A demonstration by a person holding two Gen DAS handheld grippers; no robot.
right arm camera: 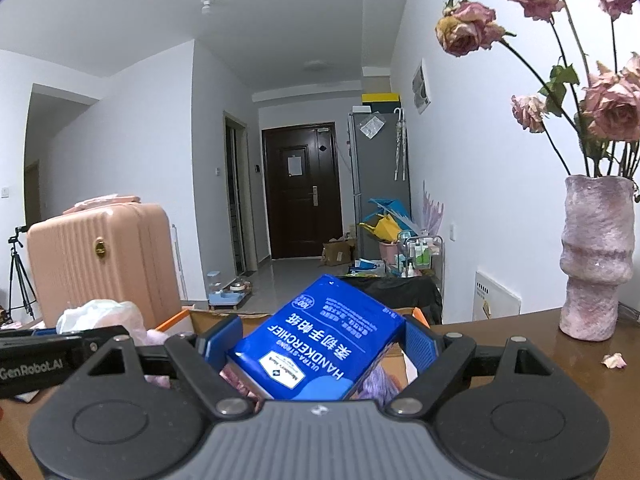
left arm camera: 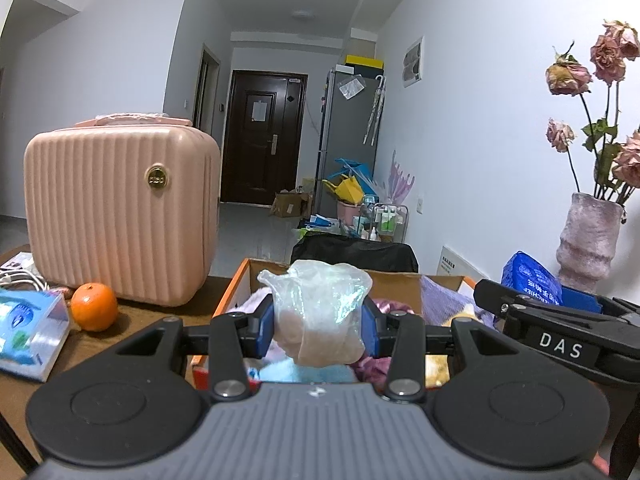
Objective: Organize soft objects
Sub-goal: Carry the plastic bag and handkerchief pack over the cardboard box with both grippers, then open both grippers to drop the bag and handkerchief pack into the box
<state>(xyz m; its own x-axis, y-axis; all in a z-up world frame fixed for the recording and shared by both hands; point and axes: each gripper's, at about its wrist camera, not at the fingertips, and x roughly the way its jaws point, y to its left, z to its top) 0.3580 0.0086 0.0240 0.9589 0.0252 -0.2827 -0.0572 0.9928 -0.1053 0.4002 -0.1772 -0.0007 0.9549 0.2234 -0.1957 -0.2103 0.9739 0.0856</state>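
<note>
My left gripper (left arm camera: 318, 326) is shut on a clear plastic bag (left arm camera: 320, 312) with something pale pink inside, held above an open cardboard box (left arm camera: 236, 280) that holds several soft cloths, purple, pink and light blue. My right gripper (right arm camera: 320, 344) is shut on a blue handkerchief pack (right arm camera: 320, 344), held tilted over the same box (right arm camera: 208, 316). The right gripper also shows at the right of the left wrist view, with the blue pack (left arm camera: 532, 280) in it. The bag (right arm camera: 100, 314) shows at the left of the right wrist view.
A pink ribbed case (left arm camera: 120, 216) stands on the brown table at the left, with an orange (left arm camera: 95, 307) and a tissue pack (left arm camera: 28, 332) before it. A pink vase of dried roses (right arm camera: 596, 256) stands at the right. A fallen petal (right arm camera: 615, 360) lies near the vase.
</note>
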